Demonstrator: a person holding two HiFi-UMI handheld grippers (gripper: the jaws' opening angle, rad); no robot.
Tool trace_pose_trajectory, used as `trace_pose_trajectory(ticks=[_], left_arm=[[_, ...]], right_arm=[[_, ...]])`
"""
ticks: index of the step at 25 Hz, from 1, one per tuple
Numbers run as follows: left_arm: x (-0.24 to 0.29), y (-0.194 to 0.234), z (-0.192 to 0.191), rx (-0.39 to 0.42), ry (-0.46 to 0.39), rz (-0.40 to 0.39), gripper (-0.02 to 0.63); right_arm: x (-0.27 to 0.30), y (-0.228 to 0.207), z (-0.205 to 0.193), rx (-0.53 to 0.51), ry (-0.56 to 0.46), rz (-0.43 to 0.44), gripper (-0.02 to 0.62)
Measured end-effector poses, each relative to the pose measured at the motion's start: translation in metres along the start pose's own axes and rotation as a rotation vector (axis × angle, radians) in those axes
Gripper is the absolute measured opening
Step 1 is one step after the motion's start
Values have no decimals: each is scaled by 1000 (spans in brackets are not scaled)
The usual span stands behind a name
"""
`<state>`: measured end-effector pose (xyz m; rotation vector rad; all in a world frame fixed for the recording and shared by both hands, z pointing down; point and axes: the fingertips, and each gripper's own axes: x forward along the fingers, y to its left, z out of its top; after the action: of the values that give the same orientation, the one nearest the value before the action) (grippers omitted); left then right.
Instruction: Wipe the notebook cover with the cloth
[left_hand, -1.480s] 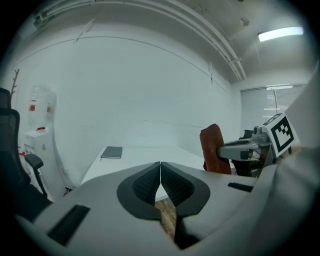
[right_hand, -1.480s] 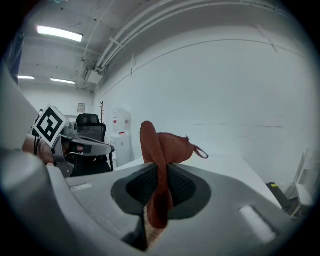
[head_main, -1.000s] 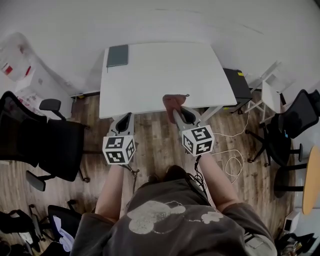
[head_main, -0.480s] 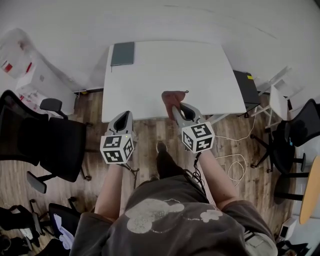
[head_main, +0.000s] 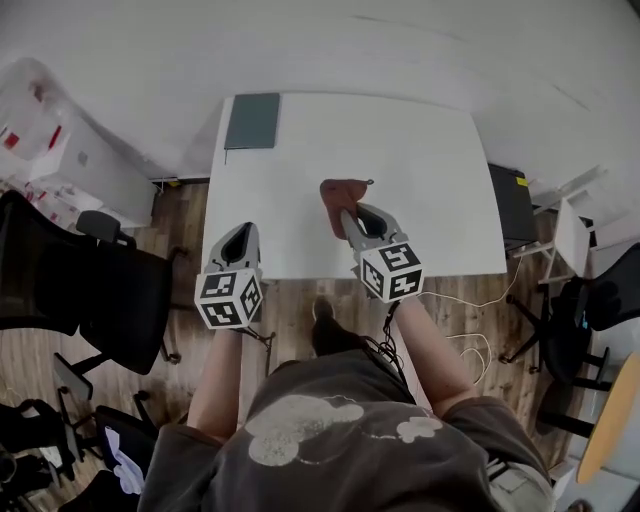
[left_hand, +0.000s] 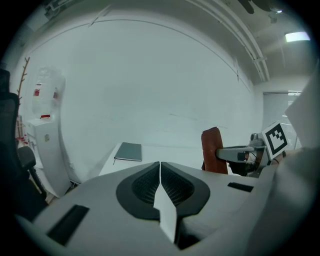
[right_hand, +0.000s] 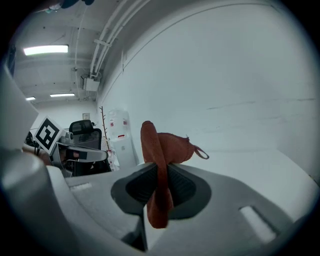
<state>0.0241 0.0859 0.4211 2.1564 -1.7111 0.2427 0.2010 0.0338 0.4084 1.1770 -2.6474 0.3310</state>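
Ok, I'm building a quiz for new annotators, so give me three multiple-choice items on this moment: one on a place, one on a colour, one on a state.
1. Where on the table does the notebook lie?
A. near right corner
B. far left corner
C. centre

2. What colour is the cloth?
A. blue
B. white
C. reddish brown

3. How is the left gripper?
A. shut and empty
B. wide open
C. shut on the cloth

Answers:
1 B: the head view shows it at the far left corner.
2 C: it shows reddish brown where the right gripper pinches it.
3 A: its own view shows the jaws together with nothing between them.
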Motion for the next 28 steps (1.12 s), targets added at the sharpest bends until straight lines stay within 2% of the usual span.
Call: trace_pose_trajectory(ticks=[9,14,21,24,28], left_arm=[[60,26,23,-10,12,83,5],[83,38,35,-47,4,126,5],[80,62,35,-55,37,169,6],[73,74,43,-71,24,175,5],[74,98,52,-47,6,187,5]], right_arm=[[75,-39,12,21,27,95,55],[106,-58,21,26,27,139,55],[138,-53,18,60,61,177,55],[145,-44,18,63,69,195,55],[154,-32,20,48,69,194,55]])
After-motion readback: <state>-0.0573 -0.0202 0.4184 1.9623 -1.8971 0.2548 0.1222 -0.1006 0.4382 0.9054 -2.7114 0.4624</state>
